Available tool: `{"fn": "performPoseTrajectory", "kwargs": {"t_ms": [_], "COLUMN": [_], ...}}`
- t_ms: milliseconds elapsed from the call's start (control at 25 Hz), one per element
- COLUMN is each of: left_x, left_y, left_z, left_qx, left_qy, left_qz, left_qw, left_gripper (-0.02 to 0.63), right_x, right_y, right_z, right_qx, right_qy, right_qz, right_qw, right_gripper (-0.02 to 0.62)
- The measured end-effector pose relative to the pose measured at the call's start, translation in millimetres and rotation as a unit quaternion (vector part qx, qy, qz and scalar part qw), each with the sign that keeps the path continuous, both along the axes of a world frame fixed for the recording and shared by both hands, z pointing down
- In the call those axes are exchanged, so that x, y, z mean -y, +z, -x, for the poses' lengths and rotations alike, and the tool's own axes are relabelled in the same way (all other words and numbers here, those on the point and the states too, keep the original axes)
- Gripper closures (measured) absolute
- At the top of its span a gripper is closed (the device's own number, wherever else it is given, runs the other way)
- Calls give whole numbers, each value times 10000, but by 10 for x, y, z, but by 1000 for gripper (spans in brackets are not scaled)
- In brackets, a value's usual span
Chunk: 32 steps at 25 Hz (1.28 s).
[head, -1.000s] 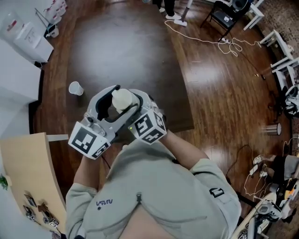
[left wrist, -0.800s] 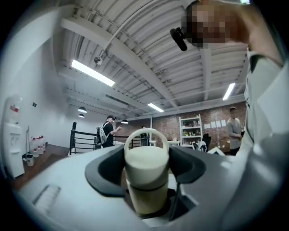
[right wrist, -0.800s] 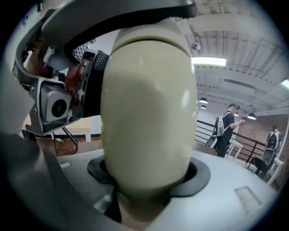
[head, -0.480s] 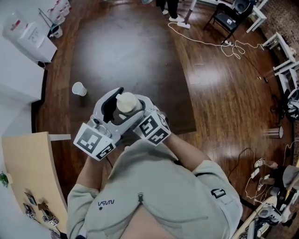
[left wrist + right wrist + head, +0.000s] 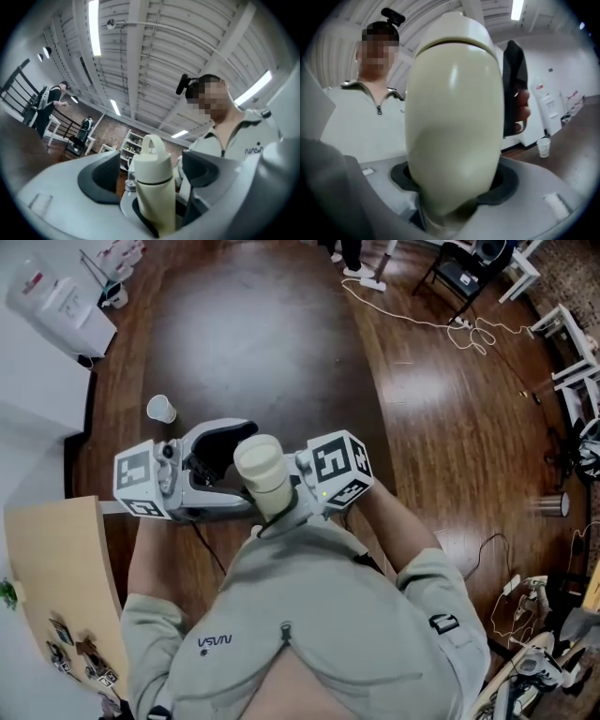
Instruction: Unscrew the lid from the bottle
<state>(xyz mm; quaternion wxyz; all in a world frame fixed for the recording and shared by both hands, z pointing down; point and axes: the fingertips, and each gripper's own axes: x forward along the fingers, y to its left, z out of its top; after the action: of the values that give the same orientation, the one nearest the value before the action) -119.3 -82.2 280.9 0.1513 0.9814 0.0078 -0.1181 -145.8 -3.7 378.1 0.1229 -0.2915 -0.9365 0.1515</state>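
**Fig.** Cream bottle [image 5: 267, 488], raised before the person's chest, is clamped round its body by the right claw [image 5: 452, 180] from 3 o'clock. The left claw [image 5: 151, 171], at 9 o'clock, has just been opening, and the lid [image 5: 151, 157] stands untouched between its jaws. Probably rigid, smooth and slippery, so grasp the lid's sides.

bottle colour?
Cream, bottle and lid alike; shows best in the left gripper view.

The bottle [image 5: 454, 117] and its lid [image 5: 150, 164] are plain cream. The right gripper [image 5: 454, 187] is light grey with black pads [image 5: 509, 183]; its cube [image 5: 339, 465] is white with black square markers. The floor [image 5: 281, 343] is glossy dark brown wood. The sweatshirt [image 5: 319, 615] is pale grey-green, the cup [image 5: 160, 409] white.
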Motion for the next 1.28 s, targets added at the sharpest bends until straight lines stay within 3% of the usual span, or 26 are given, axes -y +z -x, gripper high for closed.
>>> {"fn": "performPoseTrajectory", "kwargs": {"t_ms": [120,200,400,480,560,720,800,880,960,1000,1120,1200,1280], "left_x": [-104,-163,-295,-278,-245,-181,-110,23,190,271,468,537,568], "left_y": [-44,-60,-25,-12,-4,22,45,72,103,124,194,234,266], "left_z": [-29,-71,-180,-169,-168,-211,-222,-209,-176,-158,-112,-106,-121], "left_qx": [-120,-129,-107,-153,-149,115,307,530,736,850,1316,1536,1566], "left_qy": [631,845,1229,1205,1084,685,326,-283,-1106,-1561,-2951,-3625,-3975], "left_qz": [26,-56,-99,-44,-49,-244,-329,-463,-619,-680,-867,-954,-935], "left_qw": [9979,9963,9923,9926,9940,9973,9985,9971,9892,9817,9424,9143,8993], "left_gripper": [183,184,242,304,309,299,299,301,301,301,301,301,302], "right_x": [-224,-311,-367,-373,-363,-239,-75,189,519,690,1159,1354,1431], "right_y": [-61,-67,-42,-18,2,96,189,290,391,435,516,547,593], "right_z": [-77,-100,-126,-123,-123,-95,-19,90,186,218,230,188,148], "right_qx": [-31,-80,-193,-238,-270,-385,-481,-561,-663,-735,-971,-1061,-1083], "right_qy": [-851,-1170,-1325,-1348,-1335,-937,-389,460,1506,2054,3576,4238,4553], "right_qz": [419,626,760,742,705,331,-91,-634,-1244,-1542,-2302,-2629,-2736], "right_qw": [9955,9911,9881,9878,9882,9943,9980,9953,9785,9636,8998,8602,8403], "right_gripper": [298,298,297,298,298,298,298,298,298,297,298,298,298]}}
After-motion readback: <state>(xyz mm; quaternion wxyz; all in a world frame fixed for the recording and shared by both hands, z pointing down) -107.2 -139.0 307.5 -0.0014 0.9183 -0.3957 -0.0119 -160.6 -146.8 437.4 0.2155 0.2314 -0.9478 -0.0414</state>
